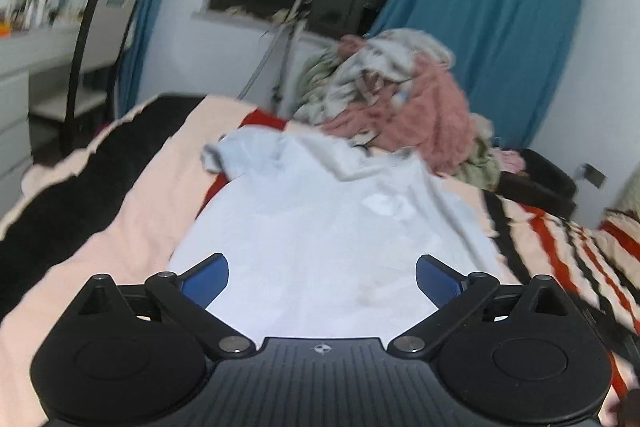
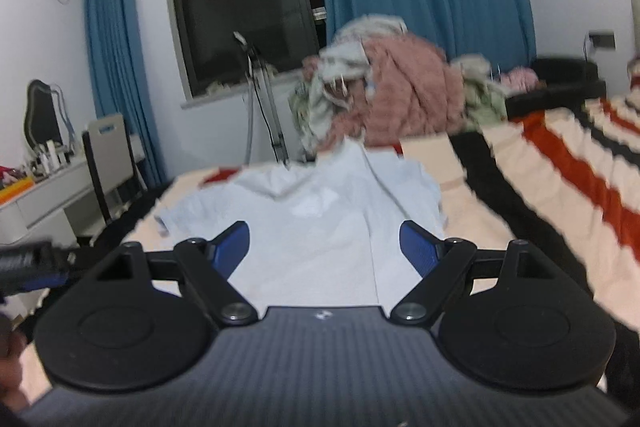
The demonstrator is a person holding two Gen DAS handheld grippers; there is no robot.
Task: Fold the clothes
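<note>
Lying spread out on the striped bedspread point(image 1: 120, 211), the pale blue polo shirt point(image 1: 320, 227) had its collar end pointing toward the window and its hem nearest the cameras, apparently laid flat so it could be folded. Both claws hung over that near hem: the left gripper point(image 1: 322, 281) had its blue pads point(image 1: 206, 279) spread wide with nothing between them, and the right gripper point(image 2: 324, 247) was likewise spread and empty. That readiness suggested each was placed to take hold of a bottom corner or side edge. One sleeve point(image 1: 224, 151) lay rumpled out to the left, while the right side looked already turned inward along a crease. The heap of unfolded laundry point(image 1: 392, 95) sat behind the collar, well apart from the claws, probably awaiting its turn.
</note>
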